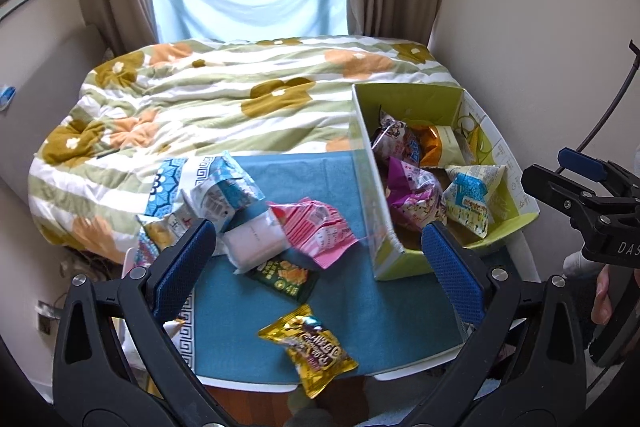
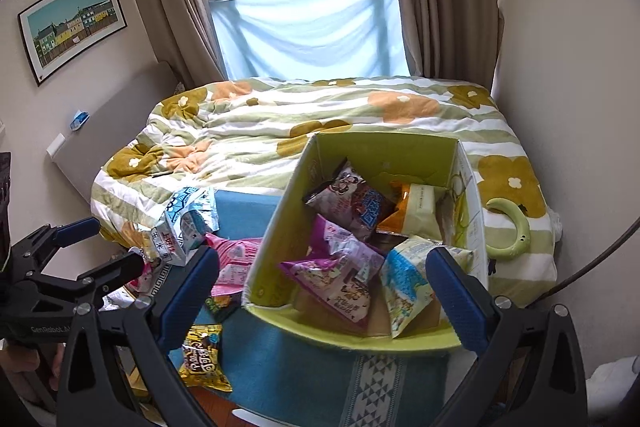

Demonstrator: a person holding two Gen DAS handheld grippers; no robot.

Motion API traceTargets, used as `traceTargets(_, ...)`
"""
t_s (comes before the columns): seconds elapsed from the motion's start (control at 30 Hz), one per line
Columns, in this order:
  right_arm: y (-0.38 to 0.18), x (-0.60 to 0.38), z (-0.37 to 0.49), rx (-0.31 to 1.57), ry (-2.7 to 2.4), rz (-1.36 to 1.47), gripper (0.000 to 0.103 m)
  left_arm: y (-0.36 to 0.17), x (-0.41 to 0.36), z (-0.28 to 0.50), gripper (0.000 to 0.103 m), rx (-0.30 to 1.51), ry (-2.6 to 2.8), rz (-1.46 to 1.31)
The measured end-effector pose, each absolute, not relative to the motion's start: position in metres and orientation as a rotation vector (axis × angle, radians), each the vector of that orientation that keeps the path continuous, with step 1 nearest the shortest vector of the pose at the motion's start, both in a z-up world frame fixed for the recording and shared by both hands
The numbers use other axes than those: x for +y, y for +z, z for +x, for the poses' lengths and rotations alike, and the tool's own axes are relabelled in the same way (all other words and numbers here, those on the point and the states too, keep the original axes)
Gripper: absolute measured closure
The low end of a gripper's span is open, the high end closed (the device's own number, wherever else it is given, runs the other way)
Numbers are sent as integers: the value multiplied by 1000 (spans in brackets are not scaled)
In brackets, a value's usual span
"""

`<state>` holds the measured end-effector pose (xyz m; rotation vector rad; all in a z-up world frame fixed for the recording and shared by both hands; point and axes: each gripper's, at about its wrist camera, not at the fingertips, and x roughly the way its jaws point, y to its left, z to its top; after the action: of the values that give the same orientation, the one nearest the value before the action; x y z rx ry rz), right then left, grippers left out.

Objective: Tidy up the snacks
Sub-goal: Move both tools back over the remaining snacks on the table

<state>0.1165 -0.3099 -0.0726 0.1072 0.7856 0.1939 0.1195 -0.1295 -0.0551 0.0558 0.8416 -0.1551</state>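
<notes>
- Left gripper (image 1: 320, 259): jaws are spread wide and nothing is held; the blue pads (image 1: 182, 263) are seen above the blue cloth (image 1: 380, 315), left of the green box (image 1: 400, 259).
- Right gripper (image 2: 324, 291): jaws are likewise spread wide and empty, poised over the near rim of the green box (image 2: 360, 341).
- Gold snack packet (image 1: 310, 347): laid on the blue cloth at its near edge, in front of and left of the box, well apart from it.
- Dark green packet (image 1: 286, 277): placed on the cloth beyond the gold packet, left of the box.
- Pink packet (image 1: 316, 227) and white packet (image 1: 252, 241): shown touching each other, just left of the box's left wall.
- Blue-and-white packets (image 1: 220, 187): piled farther left of the box, at the cloth's far edge.
- Box contents: a purple packet (image 2: 340, 275), a light blue packet (image 2: 408, 283), a brown-and-blue packet (image 2: 352, 199) and an orange-and-cream packet (image 2: 416, 211) are held inside.
- Floral quilt (image 1: 224, 99): spread on the bed beyond the box.
- Green ring (image 2: 516, 231): laid on the quilt, right of the box.
</notes>
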Motion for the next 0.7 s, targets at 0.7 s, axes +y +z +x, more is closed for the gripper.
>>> traceTargets(0.7,-155,-132,66,948,238,162,0,-139,90,66,1,1015,-77,-30)
